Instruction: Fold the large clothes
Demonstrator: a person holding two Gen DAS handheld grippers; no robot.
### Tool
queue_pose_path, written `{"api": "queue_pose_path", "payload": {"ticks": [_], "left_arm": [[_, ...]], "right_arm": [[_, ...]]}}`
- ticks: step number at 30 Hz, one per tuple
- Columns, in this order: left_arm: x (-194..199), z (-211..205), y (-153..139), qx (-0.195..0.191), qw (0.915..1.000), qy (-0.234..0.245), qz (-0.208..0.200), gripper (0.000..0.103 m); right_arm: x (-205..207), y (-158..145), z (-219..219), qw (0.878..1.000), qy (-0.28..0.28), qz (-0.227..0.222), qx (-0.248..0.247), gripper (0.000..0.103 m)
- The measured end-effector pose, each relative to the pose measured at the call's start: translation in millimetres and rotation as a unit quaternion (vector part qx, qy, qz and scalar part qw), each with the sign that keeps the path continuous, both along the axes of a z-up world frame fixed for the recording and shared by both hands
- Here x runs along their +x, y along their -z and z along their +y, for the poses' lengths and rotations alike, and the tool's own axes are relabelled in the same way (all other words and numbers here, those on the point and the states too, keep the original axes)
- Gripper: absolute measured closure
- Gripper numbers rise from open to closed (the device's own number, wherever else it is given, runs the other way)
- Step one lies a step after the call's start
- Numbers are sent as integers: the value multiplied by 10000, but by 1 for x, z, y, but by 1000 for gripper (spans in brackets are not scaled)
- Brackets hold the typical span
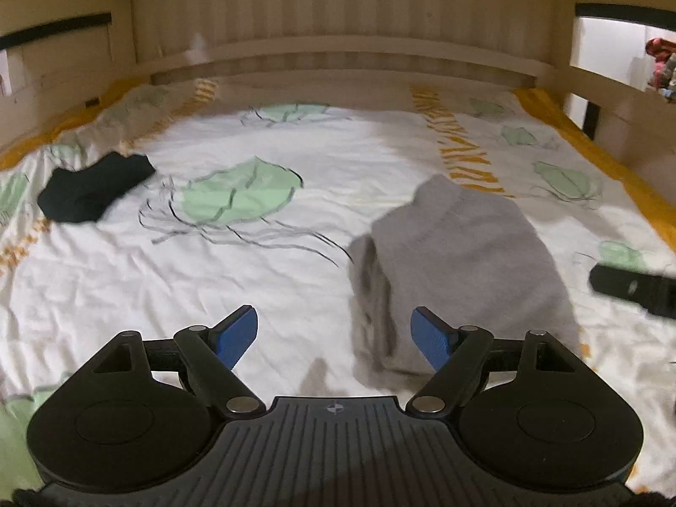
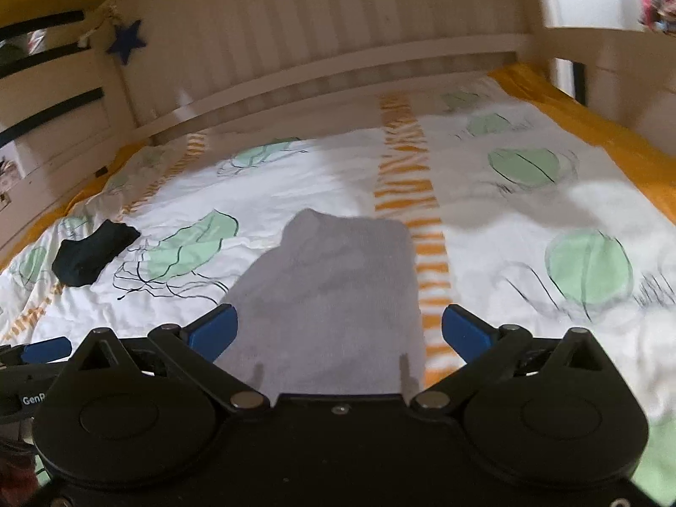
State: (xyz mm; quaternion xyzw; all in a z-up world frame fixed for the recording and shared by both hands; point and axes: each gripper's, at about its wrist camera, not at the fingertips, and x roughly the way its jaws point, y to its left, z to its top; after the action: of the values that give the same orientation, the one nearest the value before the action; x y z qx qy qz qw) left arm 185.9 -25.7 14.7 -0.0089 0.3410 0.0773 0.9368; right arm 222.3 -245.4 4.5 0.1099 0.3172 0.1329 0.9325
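A folded grey garment (image 1: 460, 262) lies on the bed's white jellyfish-print sheet (image 1: 262, 279). In the left wrist view it sits right of centre, its near end behind the right finger. My left gripper (image 1: 333, 331) hovers above the sheet, open, with nothing between its blue pads (image 1: 236, 336). In the right wrist view the grey garment (image 2: 333, 291) lies straight ahead and below. My right gripper (image 2: 338, 329) is open wide over its near end, pads apart from the cloth. The right gripper also shows as a dark, blurred shape (image 1: 633, 289) at the left view's right edge.
A small folded black garment (image 1: 93, 188) (image 2: 93, 255) lies at the left on the sheet. A pale wooden bed frame (image 1: 338, 55) walls in the far side, with rails on both sides. A blue star (image 2: 126, 40) hangs on the left post.
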Motion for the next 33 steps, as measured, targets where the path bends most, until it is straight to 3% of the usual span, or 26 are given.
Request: {"api": "queue_pose_path", "payload": {"ticks": [17, 33], "left_arm": [[-36, -9, 12, -429, 9969, 293, 587, 24], [-45, -10, 11, -478, 9966, 322, 586, 24]], "right_arm": [[-66, -1, 11, 9984, 90, 191, -517, 0], [-78, 0, 10, 9970, 217, 353, -655, 0]]}}
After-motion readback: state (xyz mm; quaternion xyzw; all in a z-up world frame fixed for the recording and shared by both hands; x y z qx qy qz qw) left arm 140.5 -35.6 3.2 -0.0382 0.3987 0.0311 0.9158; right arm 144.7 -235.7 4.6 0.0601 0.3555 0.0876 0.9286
